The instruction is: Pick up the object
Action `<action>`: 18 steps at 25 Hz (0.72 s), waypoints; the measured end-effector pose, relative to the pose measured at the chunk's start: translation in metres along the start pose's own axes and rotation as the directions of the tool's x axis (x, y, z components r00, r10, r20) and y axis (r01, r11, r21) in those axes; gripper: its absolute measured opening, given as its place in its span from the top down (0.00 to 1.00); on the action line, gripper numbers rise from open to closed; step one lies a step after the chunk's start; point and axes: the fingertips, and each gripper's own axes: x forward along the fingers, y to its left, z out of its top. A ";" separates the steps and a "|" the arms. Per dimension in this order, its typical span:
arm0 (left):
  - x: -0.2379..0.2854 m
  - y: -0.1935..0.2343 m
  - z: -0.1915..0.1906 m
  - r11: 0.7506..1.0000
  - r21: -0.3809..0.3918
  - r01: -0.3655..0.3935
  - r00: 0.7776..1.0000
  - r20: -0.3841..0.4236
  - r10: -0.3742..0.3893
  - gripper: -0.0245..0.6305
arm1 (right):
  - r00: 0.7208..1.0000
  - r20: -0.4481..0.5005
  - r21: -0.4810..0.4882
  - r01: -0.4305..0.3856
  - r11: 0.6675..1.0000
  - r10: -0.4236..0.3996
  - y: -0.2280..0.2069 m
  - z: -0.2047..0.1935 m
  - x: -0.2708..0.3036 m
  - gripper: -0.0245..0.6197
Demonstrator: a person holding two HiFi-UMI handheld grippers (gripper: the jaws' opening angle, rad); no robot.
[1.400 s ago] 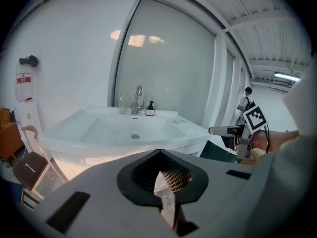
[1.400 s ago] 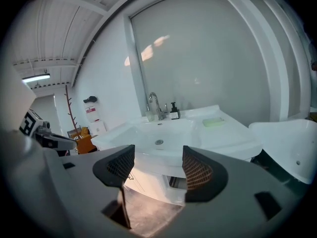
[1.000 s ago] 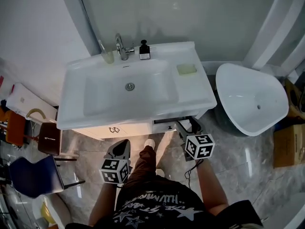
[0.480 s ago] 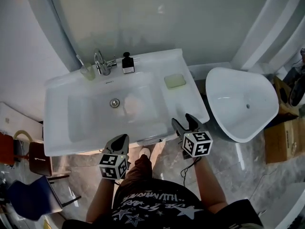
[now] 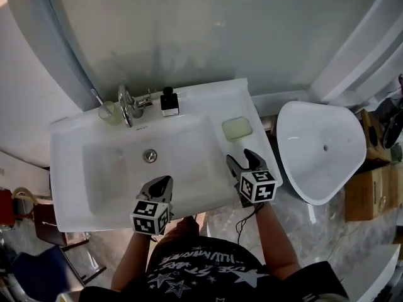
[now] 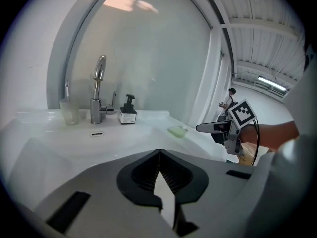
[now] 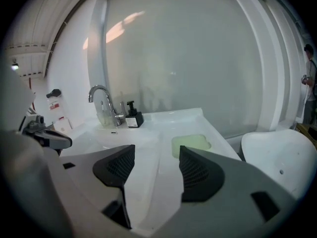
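A pale green soap bar (image 5: 237, 128) lies in a recess on the right side of the white sink (image 5: 75, 187). A small black pump bottle (image 5: 169, 102) stands at the back rim beside the chrome faucet (image 5: 129, 102) and a clear cup (image 5: 108, 112). My left gripper (image 5: 162, 182) is shut and empty over the sink's front rim. My right gripper (image 5: 240, 158) is open and empty, a short way in front of the soap bar (image 7: 190, 144). In the left gripper view the soap bar (image 6: 177, 131) lies far right, just before the right gripper (image 6: 218, 128).
A white toilet-like basin (image 5: 321, 146) stands right of the sink, with cardboard boxes (image 5: 368, 194) beyond it. A chair (image 5: 38, 272) and clutter sit at lower left. A large frosted panel (image 5: 208, 36) rises behind the sink.
Both grippers have come forward from in front of the cabinet to over the sink's front rim. The right gripper has neared the soap bar.
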 end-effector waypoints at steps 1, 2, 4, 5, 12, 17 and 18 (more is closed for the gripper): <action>0.006 0.004 0.004 1.000 -0.005 0.003 1.000 -0.001 -0.003 0.94 | 1.000 -0.013 0.002 -0.001 1.000 0.001 -0.001 0.002 0.009 0.50; 0.012 0.008 0.008 1.000 -0.010 0.008 1.000 -0.002 -0.008 0.94 | 1.000 -0.026 0.002 -0.001 1.000 0.001 -0.003 0.004 0.018 0.50; 0.024 0.014 0.015 1.000 -0.014 0.020 1.000 -0.006 -0.020 0.94 | 0.999 -0.052 -0.011 0.004 1.000 -0.004 -0.006 0.005 0.034 0.51; 0.029 0.016 0.018 1.000 -0.015 0.026 1.000 -0.009 -0.026 0.94 | 0.998 -0.065 -0.019 0.008 1.000 -0.010 -0.008 0.006 0.042 0.51; 0.057 0.032 0.026 0.998 -0.022 0.052 0.998 -0.031 -0.053 0.94 | 0.990 -0.136 -0.045 0.033 0.998 -0.039 -0.022 0.002 0.081 0.59; 0.068 0.041 0.022 0.997 -0.044 0.059 0.997 -0.052 -0.061 0.94 | 0.977 -0.203 -0.079 0.048 0.996 -0.063 -0.026 -0.010 0.105 0.64; 0.070 0.043 0.021 0.997 -0.049 0.058 0.997 -0.056 -0.061 0.94 | 0.974 -0.215 -0.085 0.053 0.995 -0.070 -0.027 -0.012 0.108 0.66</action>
